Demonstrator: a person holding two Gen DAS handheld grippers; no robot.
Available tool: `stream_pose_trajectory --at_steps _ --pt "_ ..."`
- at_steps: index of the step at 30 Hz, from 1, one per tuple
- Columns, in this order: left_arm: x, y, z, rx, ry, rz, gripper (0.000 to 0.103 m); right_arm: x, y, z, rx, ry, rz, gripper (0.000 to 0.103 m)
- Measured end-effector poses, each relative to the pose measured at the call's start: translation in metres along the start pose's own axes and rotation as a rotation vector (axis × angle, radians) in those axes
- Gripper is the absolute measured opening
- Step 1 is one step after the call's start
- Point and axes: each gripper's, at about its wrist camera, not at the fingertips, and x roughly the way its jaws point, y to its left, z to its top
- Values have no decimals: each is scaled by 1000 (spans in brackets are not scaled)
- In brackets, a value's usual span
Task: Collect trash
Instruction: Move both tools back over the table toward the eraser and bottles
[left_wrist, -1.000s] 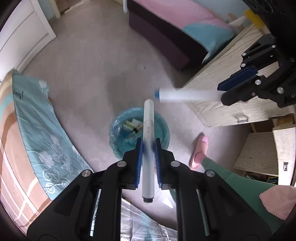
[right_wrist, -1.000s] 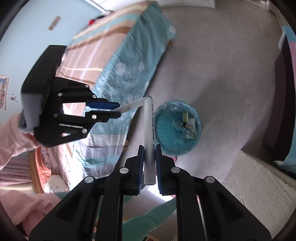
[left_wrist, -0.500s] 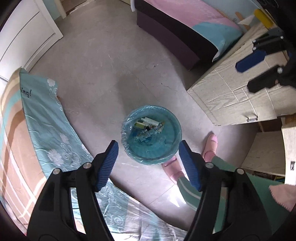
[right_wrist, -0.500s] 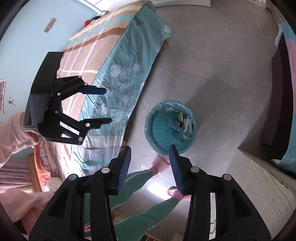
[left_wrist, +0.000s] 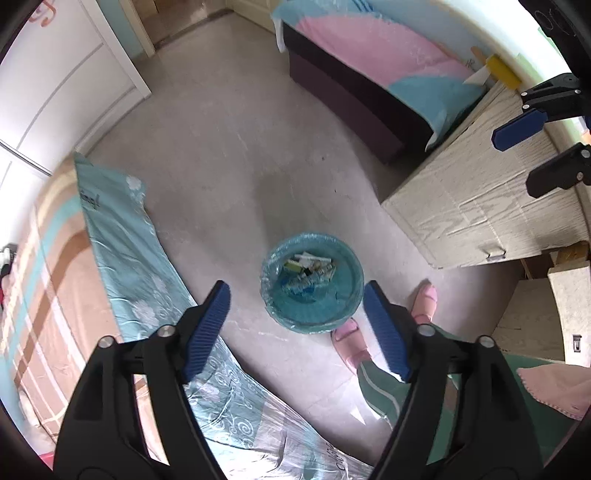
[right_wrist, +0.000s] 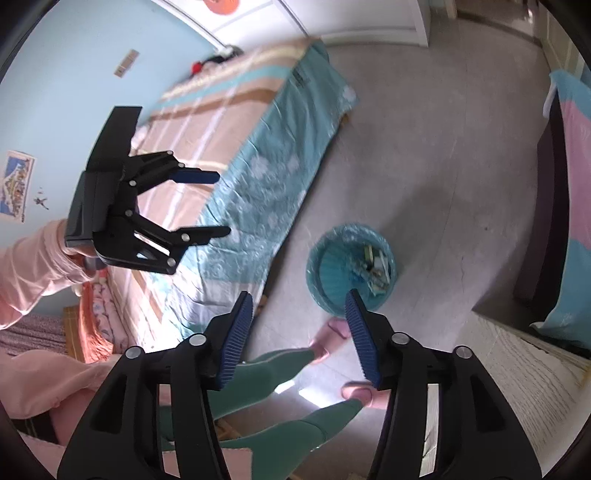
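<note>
Teal floral bedspread (left_wrist: 122, 258) hangs around 8 o'clock, pink-and-blue bed (left_wrist: 373, 62) at 1, pale wooden cabinet (left_wrist: 480, 199) at 3, pink slippers (left_wrist: 349, 341) near 5.

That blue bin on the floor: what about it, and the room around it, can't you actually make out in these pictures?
- Bin contents: too small in both views; only a heap of pale scraps shows.
- Bin's near wall, right wrist view: behind the right gripper's finger.
- Wooden cabinet: cut by the frame edge and the right gripper in the left wrist view.
- Slippers: partly covered by a finger.
</note>
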Motion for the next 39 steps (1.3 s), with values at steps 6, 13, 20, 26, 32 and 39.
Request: stream_pose_trajectory --at_steps 6,13,20,26,32,39 --pt "-50 -23 20 39 -77 14 78 -57 14 -15 -21 -88 -31 60" --pt "-96 -63 52 179 -175 38 86 -120 16 -49 5 -199 -110 64" --pt "-117 -119 81 319 -241 -11 93 -169 -1 -99 109 -316 -209 71" --pt "-120 -184 110 451 -269 -90 95 -210 -23 -162 244 -406 -274 76" --pt "-119 -263 135 607 -273 -172 96 -240 -51 -232 371 -443 -361 76" --pt "-113 -366 176 768 -258 -252 96 -287 -86 -326 513 -515 -467 76"
